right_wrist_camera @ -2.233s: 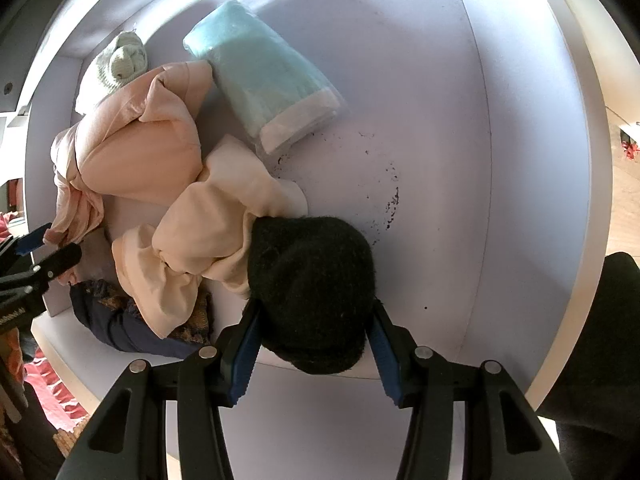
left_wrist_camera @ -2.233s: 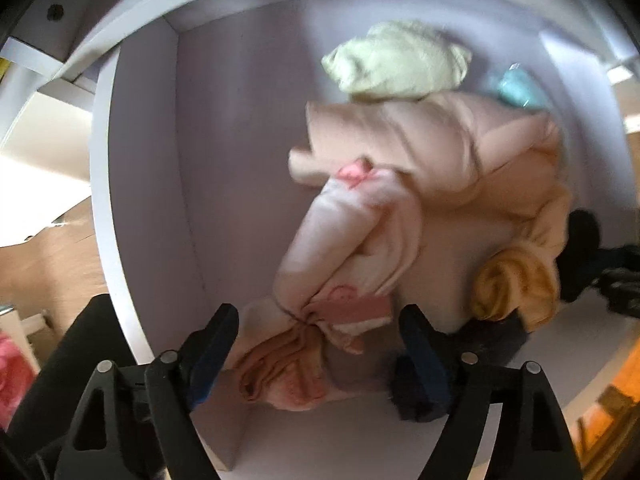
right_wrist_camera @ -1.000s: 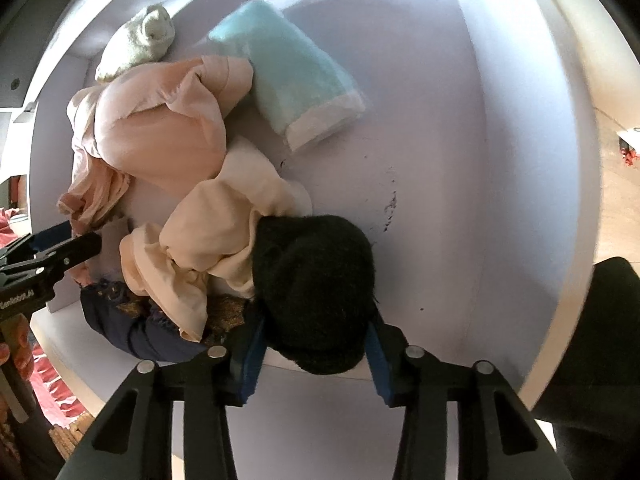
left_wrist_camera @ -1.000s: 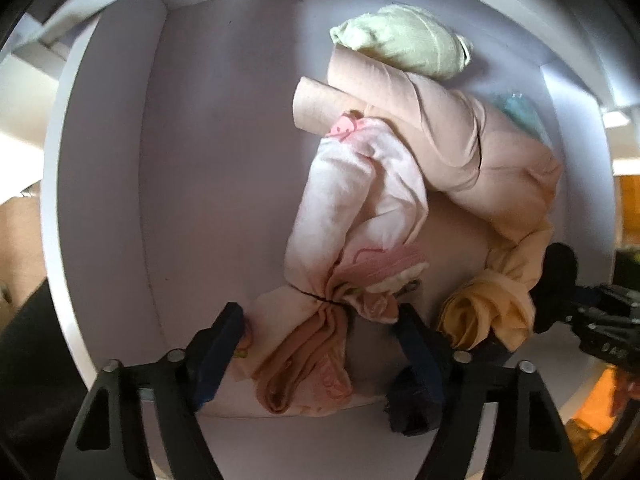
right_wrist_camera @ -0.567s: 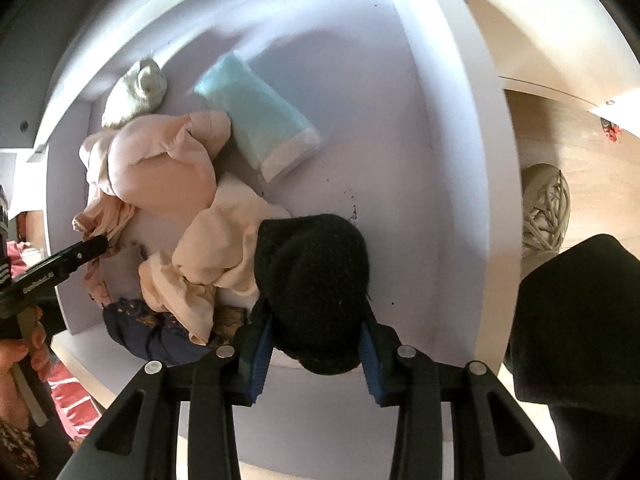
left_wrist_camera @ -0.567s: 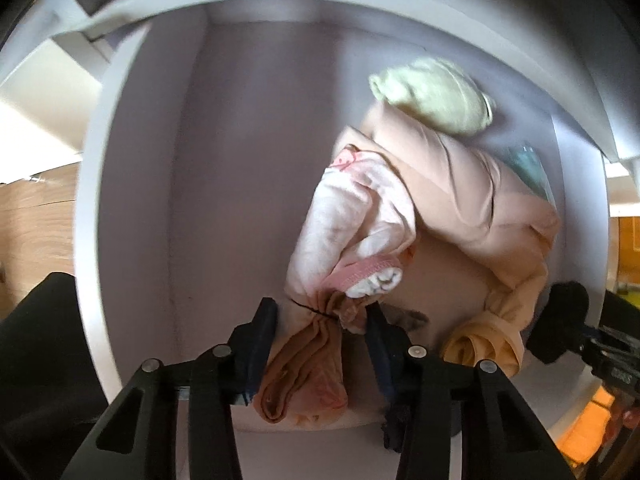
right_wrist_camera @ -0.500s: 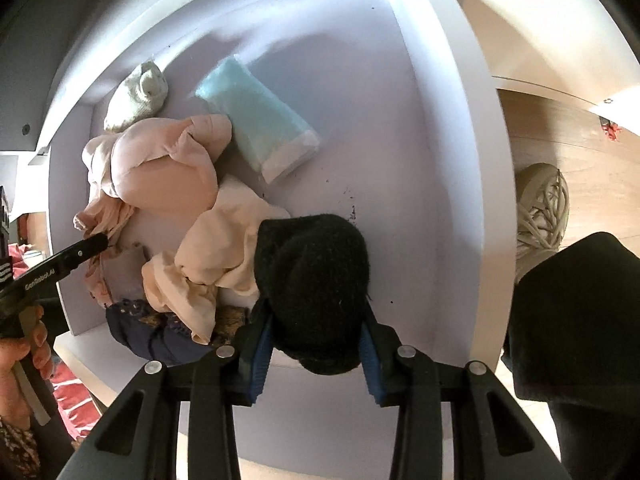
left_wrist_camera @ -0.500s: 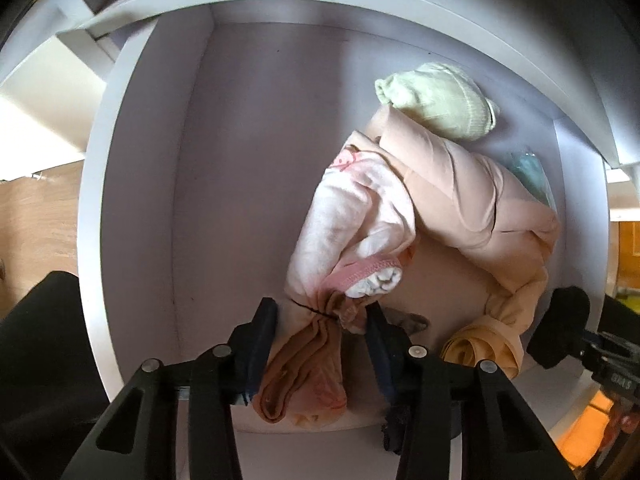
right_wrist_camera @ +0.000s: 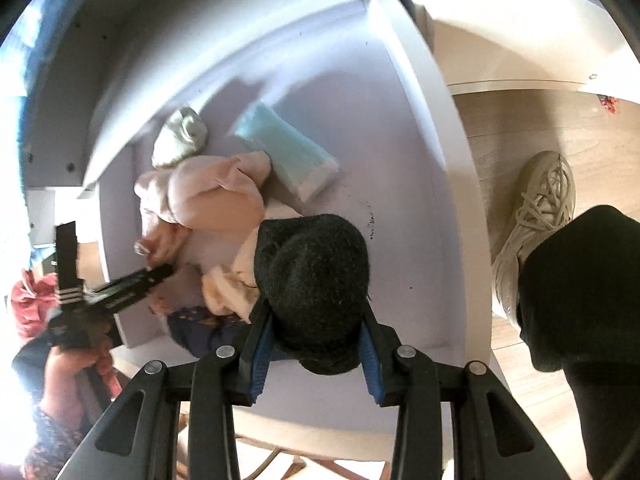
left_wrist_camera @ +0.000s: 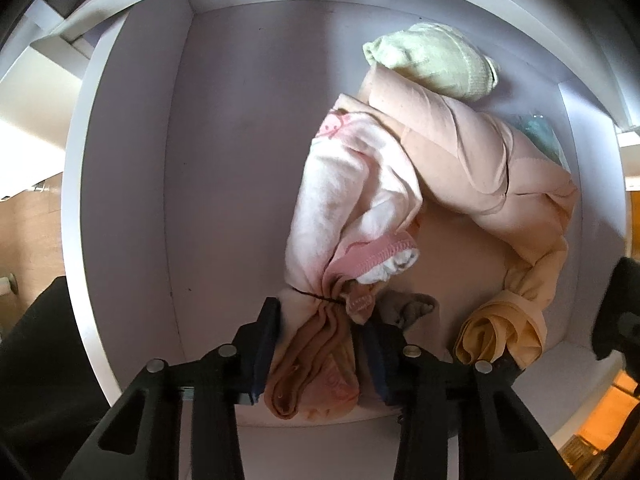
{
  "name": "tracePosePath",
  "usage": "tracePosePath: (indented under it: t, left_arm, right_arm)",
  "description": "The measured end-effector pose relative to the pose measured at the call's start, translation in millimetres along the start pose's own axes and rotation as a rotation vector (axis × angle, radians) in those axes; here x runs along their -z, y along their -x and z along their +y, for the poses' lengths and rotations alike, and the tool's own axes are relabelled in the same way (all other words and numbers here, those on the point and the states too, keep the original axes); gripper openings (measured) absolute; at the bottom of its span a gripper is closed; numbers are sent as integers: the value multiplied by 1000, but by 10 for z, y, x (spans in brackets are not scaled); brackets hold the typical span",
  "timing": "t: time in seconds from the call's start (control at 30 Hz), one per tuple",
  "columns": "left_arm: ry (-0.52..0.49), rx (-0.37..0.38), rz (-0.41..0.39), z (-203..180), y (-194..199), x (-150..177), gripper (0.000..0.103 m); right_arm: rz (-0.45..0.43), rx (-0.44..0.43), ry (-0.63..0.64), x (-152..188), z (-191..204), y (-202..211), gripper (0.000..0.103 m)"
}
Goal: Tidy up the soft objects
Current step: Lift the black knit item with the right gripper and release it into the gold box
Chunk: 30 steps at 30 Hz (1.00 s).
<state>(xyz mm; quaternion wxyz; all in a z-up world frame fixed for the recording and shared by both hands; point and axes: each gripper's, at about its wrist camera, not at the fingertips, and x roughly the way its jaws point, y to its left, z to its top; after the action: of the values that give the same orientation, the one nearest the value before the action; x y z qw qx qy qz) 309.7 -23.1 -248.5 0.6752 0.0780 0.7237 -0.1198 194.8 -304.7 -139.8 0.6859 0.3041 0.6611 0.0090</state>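
Crowding the pink garment [left_wrist_camera: 344, 208] pinched by the closing left hand-held gripper [left_wrist_camera: 320, 344]: peach cloth [left_wrist_camera: 460, 152].

Fuzzy black knit hat [right_wrist_camera: 316, 280] between my right gripper's [right_wrist_camera: 316, 354] blue pads, soft pink cotton garment [left_wrist_camera: 344, 216] bunched in my closing left gripper [left_wrist_camera: 320, 356], smooth matt white shelf [left_wrist_camera: 224, 168], pale-green ribbed knit [left_wrist_camera: 436, 60], pale wood floor [right_wrist_camera: 532, 124], matt black plastic fingers [right_wrist_camera: 256, 340].

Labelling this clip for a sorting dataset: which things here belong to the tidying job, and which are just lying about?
Job:
- black knit hat, in right gripper
- pink garment, left gripper jaws closing on it
- peach cloth
- green sock
- teal towel

Lying about:
- sneaker
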Motion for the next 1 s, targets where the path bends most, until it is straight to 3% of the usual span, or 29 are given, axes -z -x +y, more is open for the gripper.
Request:
tracePosePath:
  t: [0.3, 0.5, 0.83, 1.0]
  left_arm:
    - [-16, -19, 0, -99, -9, 79, 37]
    - [-11, -20, 0, -135, -52, 76, 37]
    - [-15, -21, 0, -113, -46, 82, 37]
    - [-15, -22, -1, -107, -25, 77, 37]
  right_arm:
    - [-30, -58, -7, 134, 104, 369, 38]
    - [-126, -67, 63, 129, 350, 1004, 38]
    - [-301, -60, 174, -168, 894, 2057, 38]
    - [-345, -44, 217, -434, 1192, 2345, 38]
